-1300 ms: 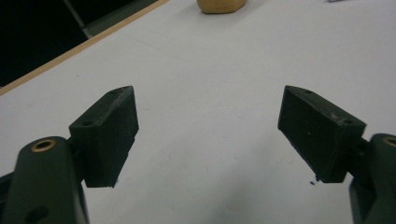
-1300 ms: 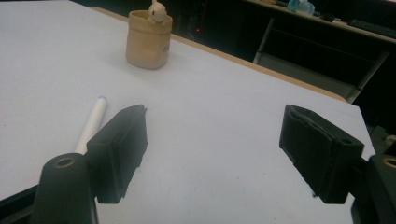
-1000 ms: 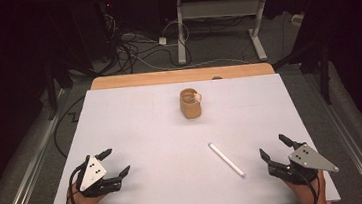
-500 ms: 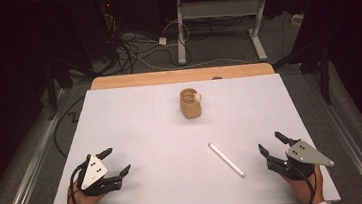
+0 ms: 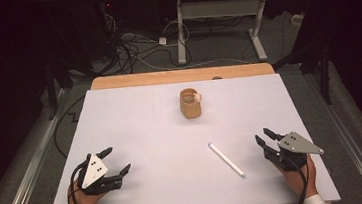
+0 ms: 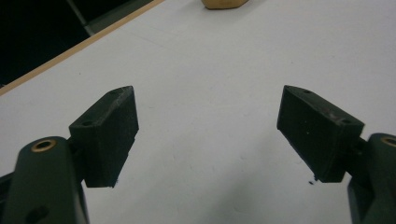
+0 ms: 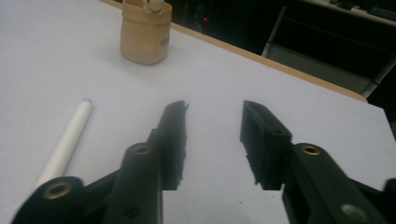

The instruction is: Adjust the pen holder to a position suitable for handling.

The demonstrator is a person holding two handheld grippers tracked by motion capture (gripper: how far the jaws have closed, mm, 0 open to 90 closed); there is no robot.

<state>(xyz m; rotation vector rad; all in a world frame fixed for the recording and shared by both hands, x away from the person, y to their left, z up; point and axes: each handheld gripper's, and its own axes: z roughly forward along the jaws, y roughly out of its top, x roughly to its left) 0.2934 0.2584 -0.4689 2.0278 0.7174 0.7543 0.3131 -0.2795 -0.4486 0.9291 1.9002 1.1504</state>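
The left gripper (image 5: 110,171) rests at the desk's 7 o'clock corner, fingers (image 6: 109,133) spread wide on nothing. The white pen (image 5: 226,159) lies flat on the white desk (image 5: 135,121), long axis running 11 to 5 o'clock, just at 9 o'clock of the right gripper (image 5: 268,139), the nearer one, whose fingers (image 7: 173,135) have just been closing, yet stand apart, empty. A tan cup (image 5: 190,103) stands at 12 o'clock; beyond, a dark room with cables on the floor.

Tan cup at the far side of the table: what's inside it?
The tan cup stands upright on the white table. A small pale piece sits at its rim. Its wall hides everything deeper inside.
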